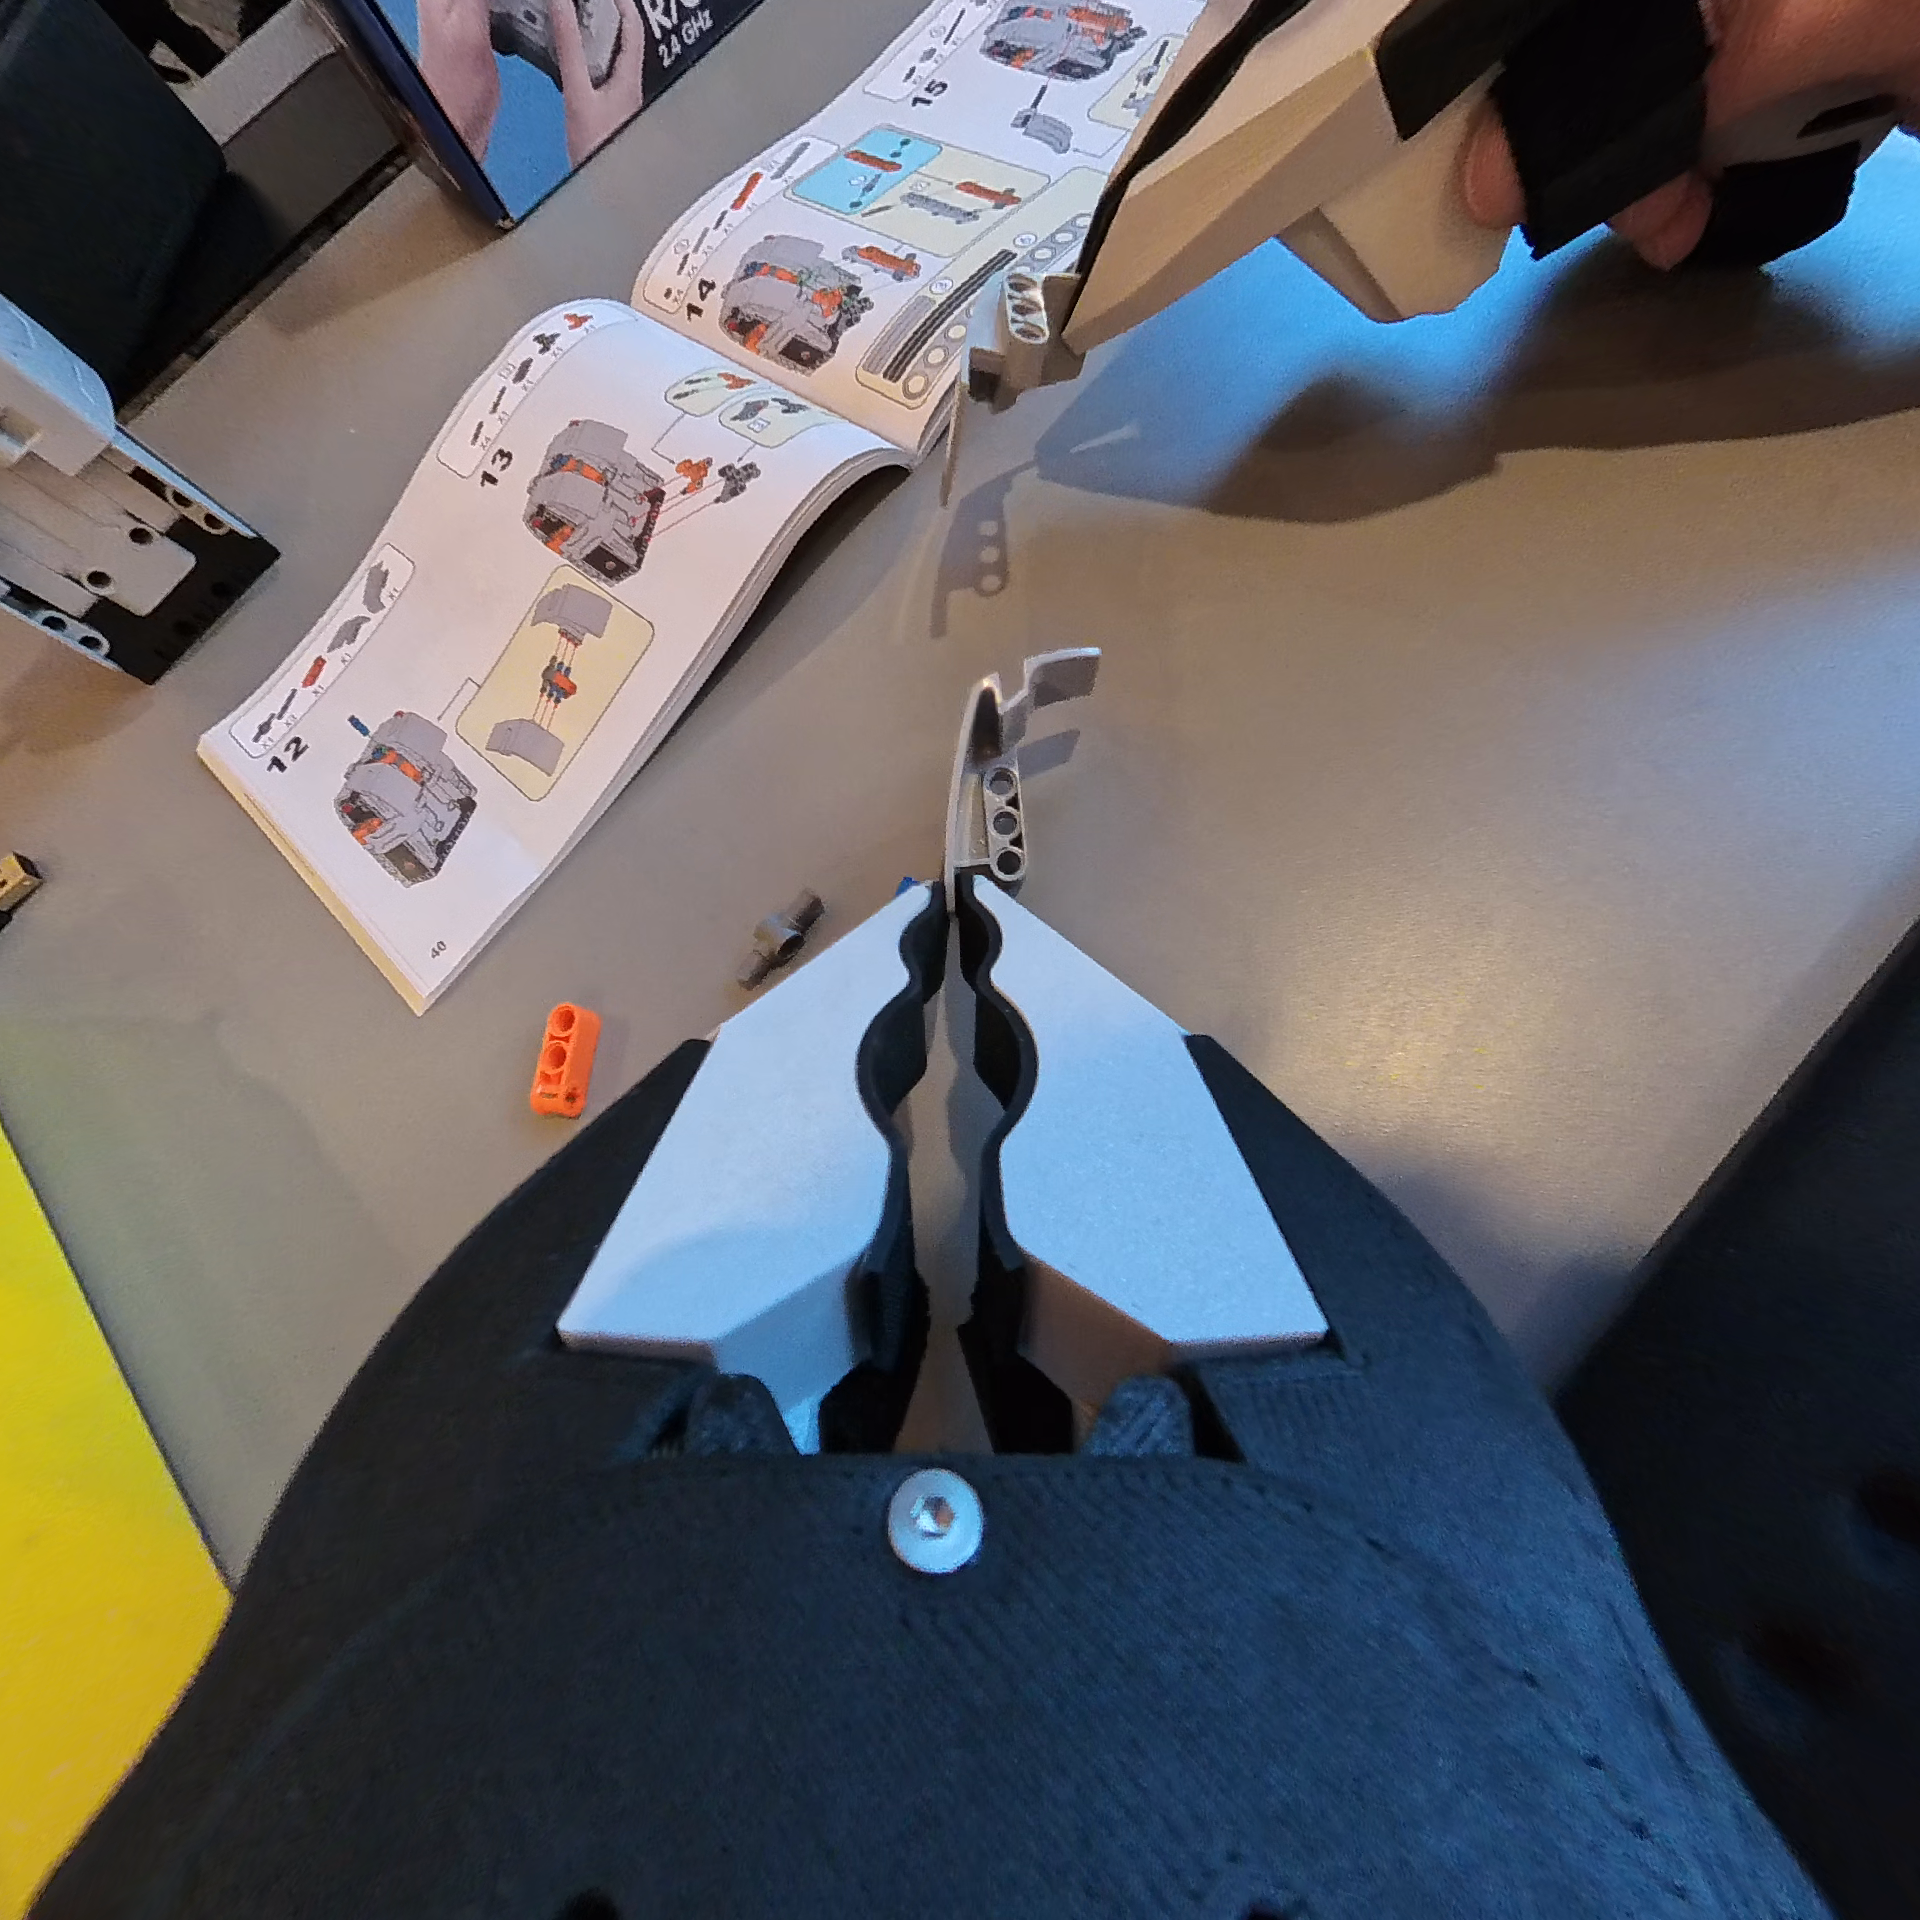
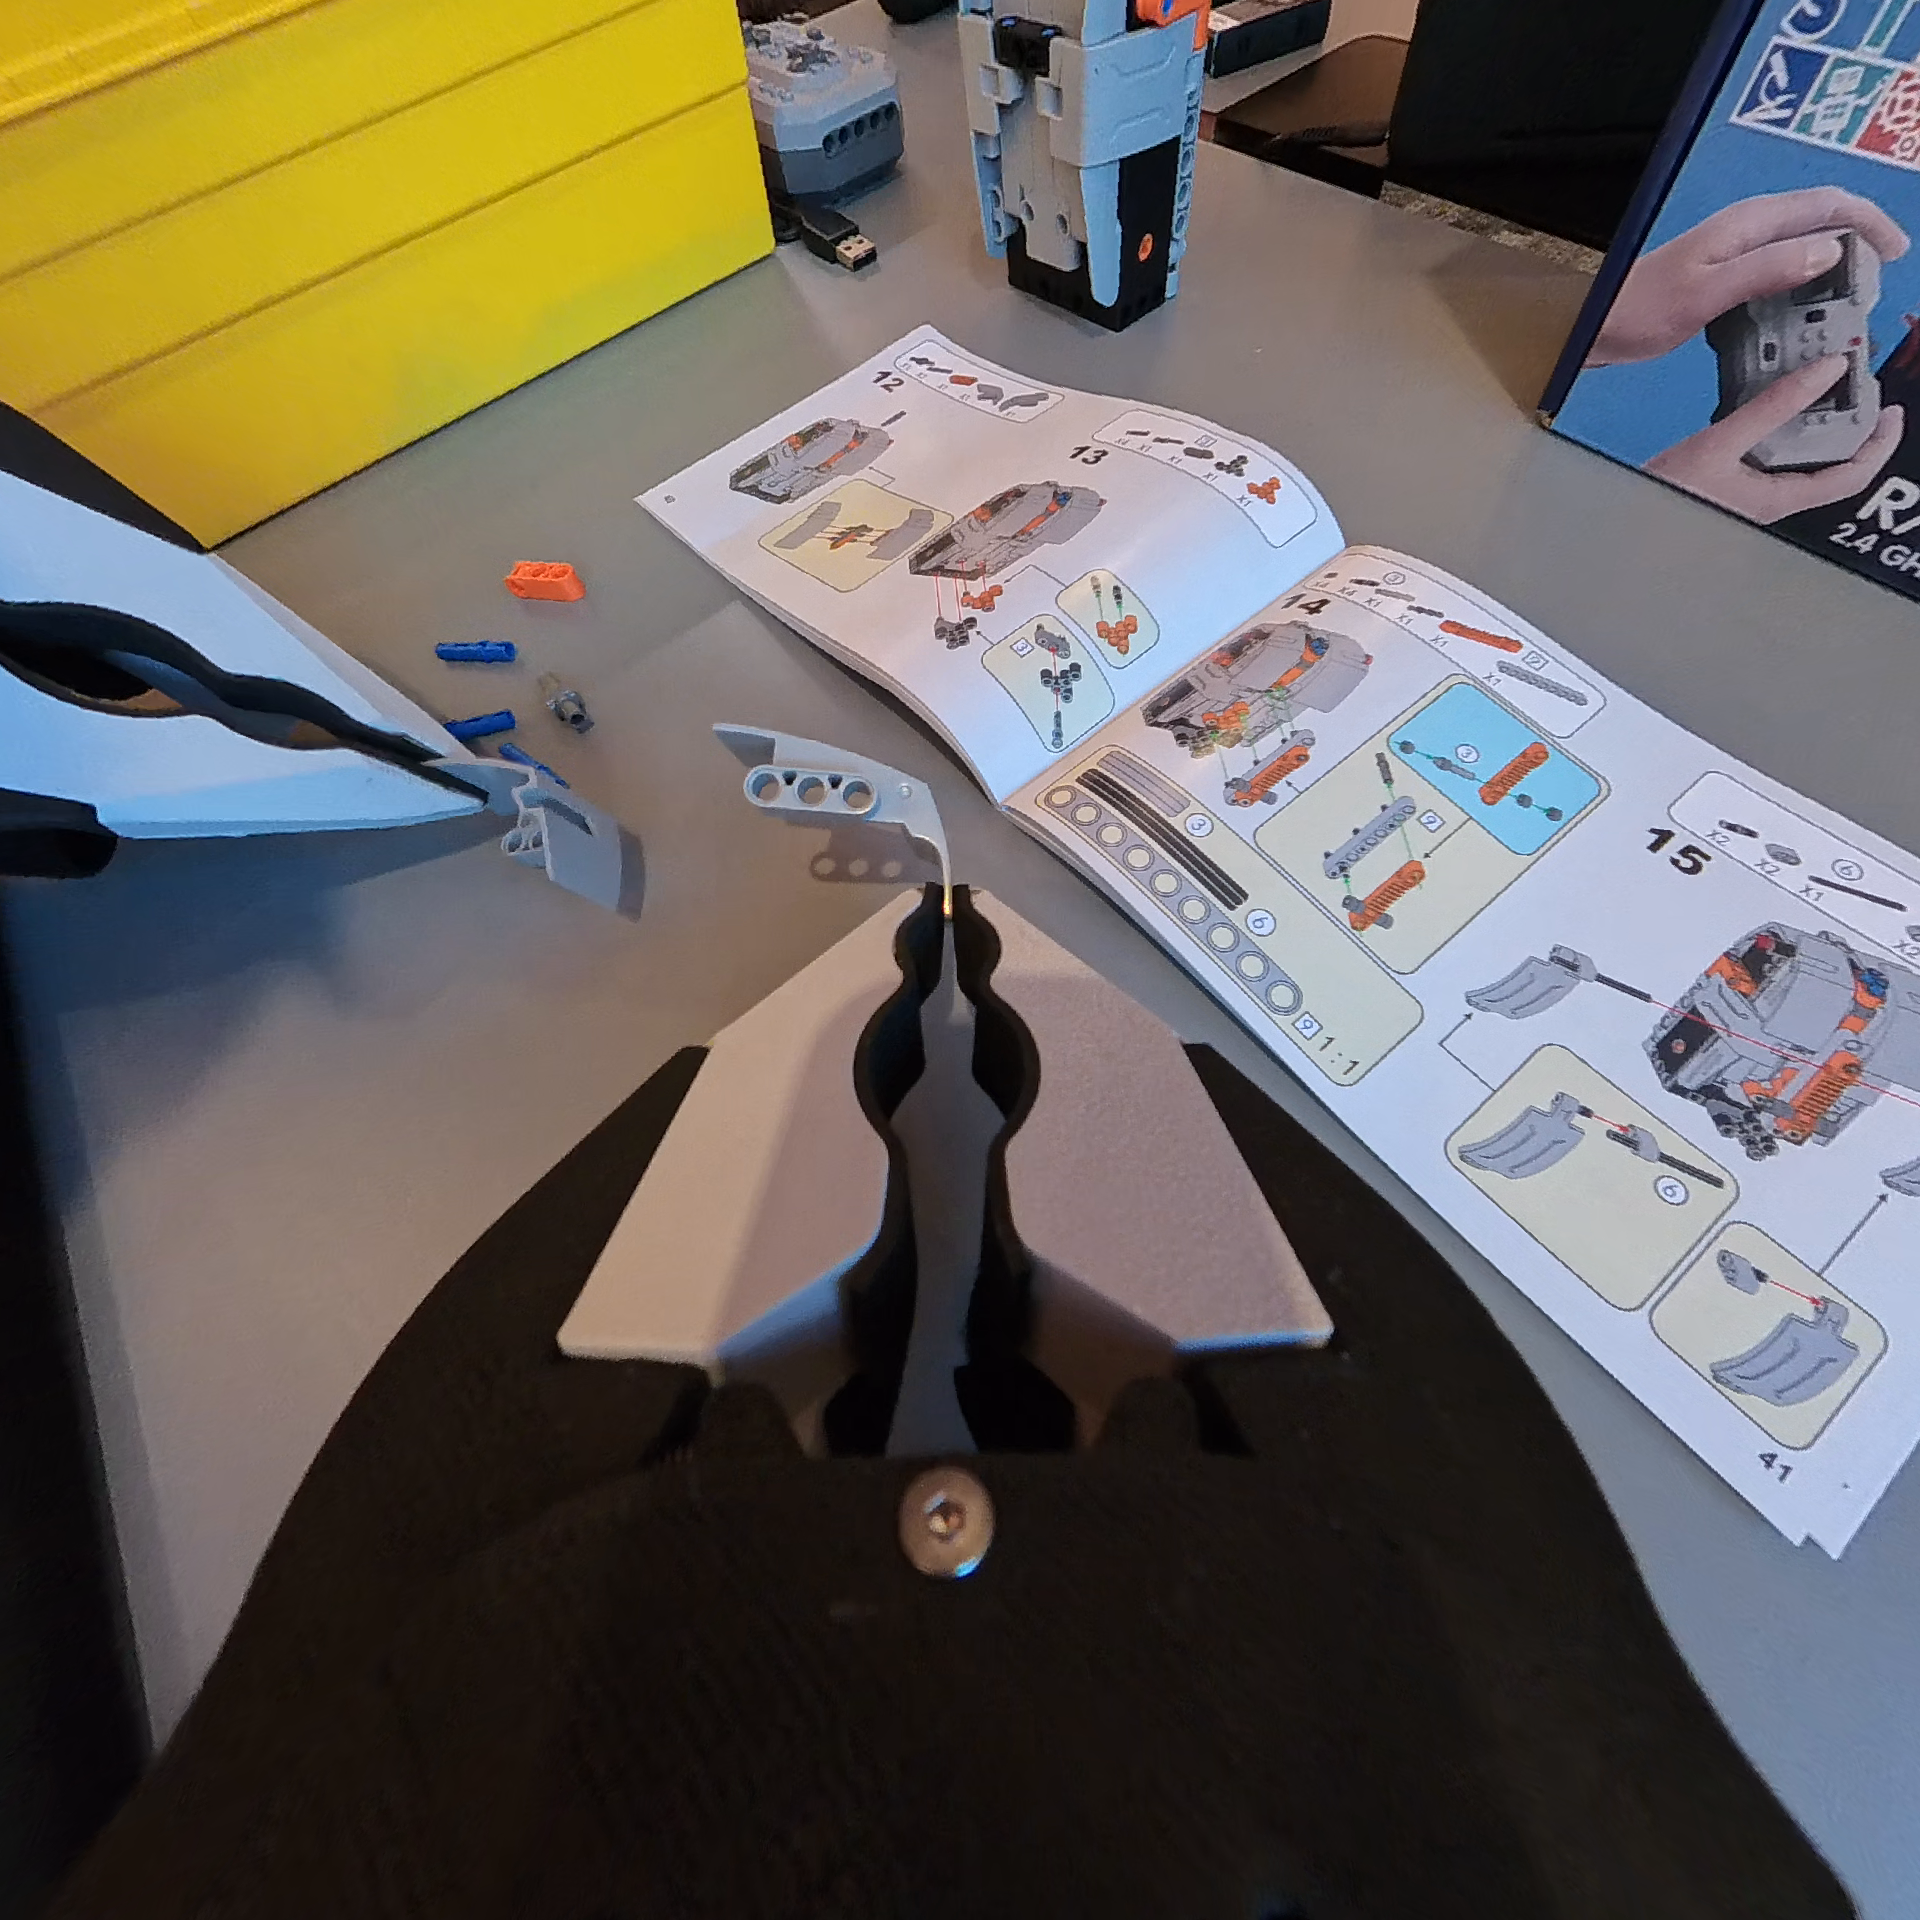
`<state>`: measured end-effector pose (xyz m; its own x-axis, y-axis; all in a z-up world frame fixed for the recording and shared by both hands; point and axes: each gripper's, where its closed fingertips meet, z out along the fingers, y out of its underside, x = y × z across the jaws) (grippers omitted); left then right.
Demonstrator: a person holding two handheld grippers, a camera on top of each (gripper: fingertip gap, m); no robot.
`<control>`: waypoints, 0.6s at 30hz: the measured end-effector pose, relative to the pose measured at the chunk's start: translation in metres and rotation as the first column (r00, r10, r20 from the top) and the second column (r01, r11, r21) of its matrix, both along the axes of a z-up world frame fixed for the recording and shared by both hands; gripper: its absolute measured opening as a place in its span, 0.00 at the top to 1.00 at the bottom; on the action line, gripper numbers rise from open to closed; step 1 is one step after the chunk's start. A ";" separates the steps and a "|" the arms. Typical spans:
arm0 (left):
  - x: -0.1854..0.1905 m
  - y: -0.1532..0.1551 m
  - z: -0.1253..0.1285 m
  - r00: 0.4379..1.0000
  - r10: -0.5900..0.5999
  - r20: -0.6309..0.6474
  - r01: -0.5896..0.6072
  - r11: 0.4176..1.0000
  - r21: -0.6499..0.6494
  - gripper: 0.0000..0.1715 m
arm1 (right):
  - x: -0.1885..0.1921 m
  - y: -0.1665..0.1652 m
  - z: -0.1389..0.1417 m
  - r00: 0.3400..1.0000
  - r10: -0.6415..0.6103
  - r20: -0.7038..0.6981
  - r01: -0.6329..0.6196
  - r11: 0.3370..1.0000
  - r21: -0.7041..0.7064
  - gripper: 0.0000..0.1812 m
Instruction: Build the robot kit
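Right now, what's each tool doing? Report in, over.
Left tool shut on a grey curved panel. Right tool shut on a matching grey panel. Both above the table; open booklet alongside.

You worked at a smooth matte grey table [image 2: 1299, 343] that carried hard-edged shadows and a bluish sheen. A bright yellow panelled block [image 2: 364, 239] stood along one edge; dark furniture [image 2: 1538, 125] lay beyond.

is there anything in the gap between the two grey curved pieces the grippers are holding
Nothing visible. The left gripper and right gripper each pinch a grey panel above bare table; the blue pins lie behind.
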<state>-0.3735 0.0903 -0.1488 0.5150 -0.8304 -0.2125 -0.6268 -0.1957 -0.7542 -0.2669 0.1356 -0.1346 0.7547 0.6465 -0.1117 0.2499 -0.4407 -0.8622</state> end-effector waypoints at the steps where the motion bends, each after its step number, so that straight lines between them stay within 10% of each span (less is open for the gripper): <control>1: 0.000 0.000 0.000 1.000 0.000 0.000 0.000 1.000 -0.003 1.00 | 0.000 0.000 0.000 1.000 -0.001 -0.001 0.001 1.000 0.000 1.00; 18: 0.003 -0.003 -0.001 1.000 -0.016 -0.005 0.016 1.000 0.008 1.00 | 0.001 0.000 0.003 1.000 -0.006 0.011 0.005 1.000 0.025 1.00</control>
